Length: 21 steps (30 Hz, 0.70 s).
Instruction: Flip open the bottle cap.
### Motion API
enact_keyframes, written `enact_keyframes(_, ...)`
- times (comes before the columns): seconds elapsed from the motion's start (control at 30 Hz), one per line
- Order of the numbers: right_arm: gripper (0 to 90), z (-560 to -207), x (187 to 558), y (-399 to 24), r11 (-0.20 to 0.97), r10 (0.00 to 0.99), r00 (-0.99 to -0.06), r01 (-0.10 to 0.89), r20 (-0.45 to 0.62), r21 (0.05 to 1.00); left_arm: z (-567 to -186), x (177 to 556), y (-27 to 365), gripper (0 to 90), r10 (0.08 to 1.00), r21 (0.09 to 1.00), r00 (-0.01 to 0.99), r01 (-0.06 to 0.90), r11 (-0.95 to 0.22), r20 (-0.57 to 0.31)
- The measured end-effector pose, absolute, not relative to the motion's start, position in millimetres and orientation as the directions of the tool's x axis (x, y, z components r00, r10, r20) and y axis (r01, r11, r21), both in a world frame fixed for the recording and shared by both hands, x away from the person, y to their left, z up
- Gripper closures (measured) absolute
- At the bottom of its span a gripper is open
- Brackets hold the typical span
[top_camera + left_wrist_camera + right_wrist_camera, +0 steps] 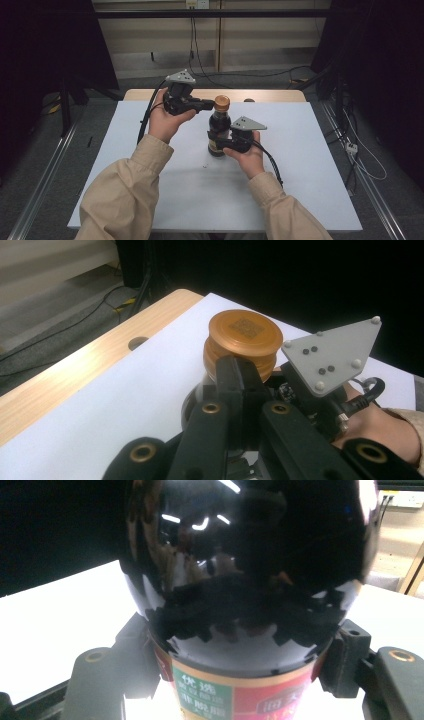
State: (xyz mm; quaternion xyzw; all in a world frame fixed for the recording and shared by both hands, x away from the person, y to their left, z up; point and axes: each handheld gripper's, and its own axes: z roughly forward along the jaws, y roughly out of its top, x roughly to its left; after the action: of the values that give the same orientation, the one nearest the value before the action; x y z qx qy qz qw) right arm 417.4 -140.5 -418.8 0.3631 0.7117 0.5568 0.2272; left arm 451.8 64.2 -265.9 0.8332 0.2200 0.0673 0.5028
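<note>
Well inboard, bottle (219, 131) mid-table (310, 165).

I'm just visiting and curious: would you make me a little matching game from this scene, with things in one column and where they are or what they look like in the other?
Things:
1. cap
2. left claw
3. right claw
4. table

Descriptions:
A. clamped round the dark bottle's body, by its label
B. white-topped, with a wooden strip along the far edge
C. copper-orange, on top of the bottle
D. shut, tips right at the bottle's cap

Pairs: 1-C, 2-D, 3-A, 4-B
</note>
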Motion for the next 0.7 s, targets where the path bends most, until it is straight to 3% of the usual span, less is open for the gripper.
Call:
enact_keyframes(0.2,31.7,-418.8,417.1,-143.6,0.106,0.766,-0.636,0.268,0.093,0.958,-266.6,452.1,60.6,90.0,0.412,0.872,0.903,0.294,-0.391,-0.121)
enact_keyframes(0.3,31.8,-418.9,417.2,-142.6,0.118,0.760,-0.644,0.263,0.083,0.958,-248.7,447.9,62.7,90.0,0.349,0.931,0.918,0.279,-0.234,-0.188)
enact_keyframes(0.43,31.3,-413.0,414.5,-118.2,0.241,0.745,-0.666,0.203,-0.046,0.949,-221.3,439.9,41.6,90.0,0.392,0.891,0.915,0.258,-0.374,-0.100)
enact_keyframes(0.5,31.3,-412.2,412.8,-113.3,0.273,0.739,-0.669,0.183,-0.084,0.945,-218.9,438.2,43.1,90.0,0.387,0.889,0.917,0.256,-0.379,-0.100)
enact_keyframes(0.7,31.4,-413.6,415.2,-127.1,0.212,0.752,-0.659,0.229,-0.009,0.950,-224.9,438.2,54.6,90.0,0.401,0.886,0.911,0.262,-0.383,-0.096)
